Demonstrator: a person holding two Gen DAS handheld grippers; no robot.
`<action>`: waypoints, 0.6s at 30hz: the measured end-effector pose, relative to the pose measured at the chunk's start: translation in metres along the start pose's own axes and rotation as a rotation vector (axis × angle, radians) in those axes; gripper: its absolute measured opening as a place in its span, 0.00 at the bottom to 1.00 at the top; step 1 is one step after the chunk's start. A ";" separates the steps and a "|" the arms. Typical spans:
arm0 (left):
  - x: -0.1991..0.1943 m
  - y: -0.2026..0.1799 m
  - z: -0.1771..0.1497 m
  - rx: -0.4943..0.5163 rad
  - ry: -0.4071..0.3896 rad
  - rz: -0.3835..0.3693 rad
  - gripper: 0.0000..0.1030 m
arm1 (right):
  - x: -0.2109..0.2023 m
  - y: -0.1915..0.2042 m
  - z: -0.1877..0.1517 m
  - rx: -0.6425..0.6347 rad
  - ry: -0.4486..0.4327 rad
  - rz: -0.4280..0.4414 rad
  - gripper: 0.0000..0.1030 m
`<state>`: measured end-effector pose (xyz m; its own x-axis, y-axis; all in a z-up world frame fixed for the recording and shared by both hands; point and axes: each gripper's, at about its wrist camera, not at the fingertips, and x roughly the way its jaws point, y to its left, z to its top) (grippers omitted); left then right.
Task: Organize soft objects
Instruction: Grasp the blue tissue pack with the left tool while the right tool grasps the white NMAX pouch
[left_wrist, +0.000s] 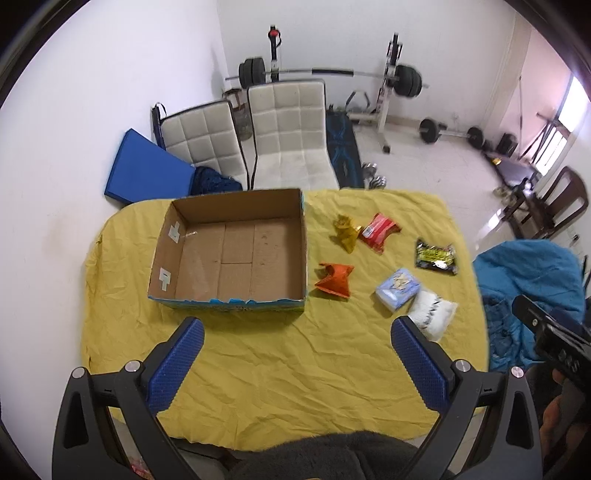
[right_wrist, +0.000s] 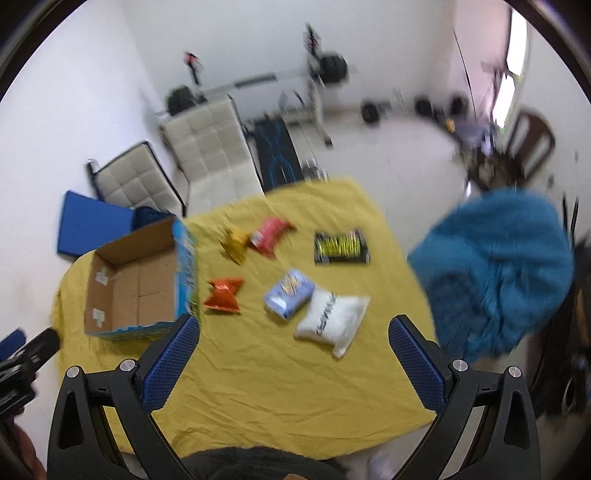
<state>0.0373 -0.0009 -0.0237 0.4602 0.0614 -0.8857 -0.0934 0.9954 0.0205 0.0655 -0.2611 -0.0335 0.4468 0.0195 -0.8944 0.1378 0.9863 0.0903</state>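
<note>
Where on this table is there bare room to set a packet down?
Free: the wide strip of yellow cloth between the box and the near edge, and the box's bare floor. Crowded: right of the box, where the orange, gold, red, black, blue and white packets lie.

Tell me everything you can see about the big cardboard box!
The cardboard box sits open-topped and upright on the left part of the yellow tablecloth. Inside it is plain brown, with nothing in it and white tape patches on its left wall. Its outside is printed blue. The orange packet lies just beside its right wall.
</note>
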 end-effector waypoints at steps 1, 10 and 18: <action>0.011 -0.004 0.003 0.006 0.015 0.007 1.00 | 0.023 -0.011 0.002 0.028 0.049 -0.010 1.00; 0.147 -0.050 0.018 0.101 0.184 0.035 1.00 | 0.261 -0.096 -0.008 0.313 0.436 -0.064 1.00; 0.241 -0.100 0.023 0.181 0.329 0.026 1.00 | 0.374 -0.082 -0.031 0.287 0.566 -0.129 0.98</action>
<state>0.1781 -0.0839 -0.2286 0.1483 0.0894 -0.9849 0.0693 0.9925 0.1005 0.1939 -0.3291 -0.3895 -0.1132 0.0641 -0.9915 0.4253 0.9050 0.0099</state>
